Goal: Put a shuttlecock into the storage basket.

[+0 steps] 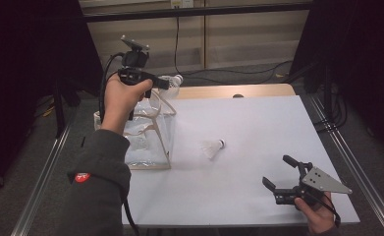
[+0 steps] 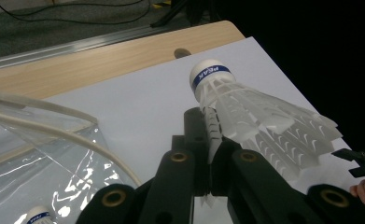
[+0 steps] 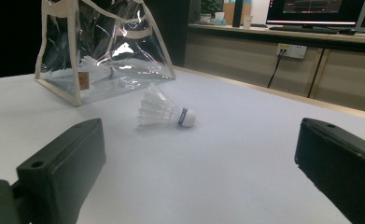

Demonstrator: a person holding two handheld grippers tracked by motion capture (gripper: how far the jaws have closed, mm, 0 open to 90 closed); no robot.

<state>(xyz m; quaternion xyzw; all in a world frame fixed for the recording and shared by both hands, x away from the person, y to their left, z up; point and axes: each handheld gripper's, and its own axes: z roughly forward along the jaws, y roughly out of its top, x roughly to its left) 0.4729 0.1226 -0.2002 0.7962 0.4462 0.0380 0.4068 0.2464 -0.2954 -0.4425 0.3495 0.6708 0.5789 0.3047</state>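
Shuttlecock [image 2: 250, 114] in the left gripper [image 1: 166, 84] is clamped by its feather skirt between the two black jaws, which are closed together on it; its white cork head with a blue band points away from the gripper. In the high view this gripper is held up in the air over the far right corner of the clear bag [image 1: 150, 137], and the shuttlecock shows beyond the bag's rim, near the wooden edge of the table [image 1: 258, 196]. The bag stands upright at the left side of the table, with cream handles, and a shuttlecock lies on its bottom [image 2: 38, 215]. A second shuttlecock [image 1: 213, 147] lies on its side on the white sheet near the middle of the table, apart from the bag and from both grippers, its head pointing to the right. The right gripper [image 1: 279, 174] is low at the near right corner, its jaws wide apart with nothing between them, and it looks toward the lying shuttlecock [image 3: 165, 111] and the bag [image 3: 101, 51] behind it
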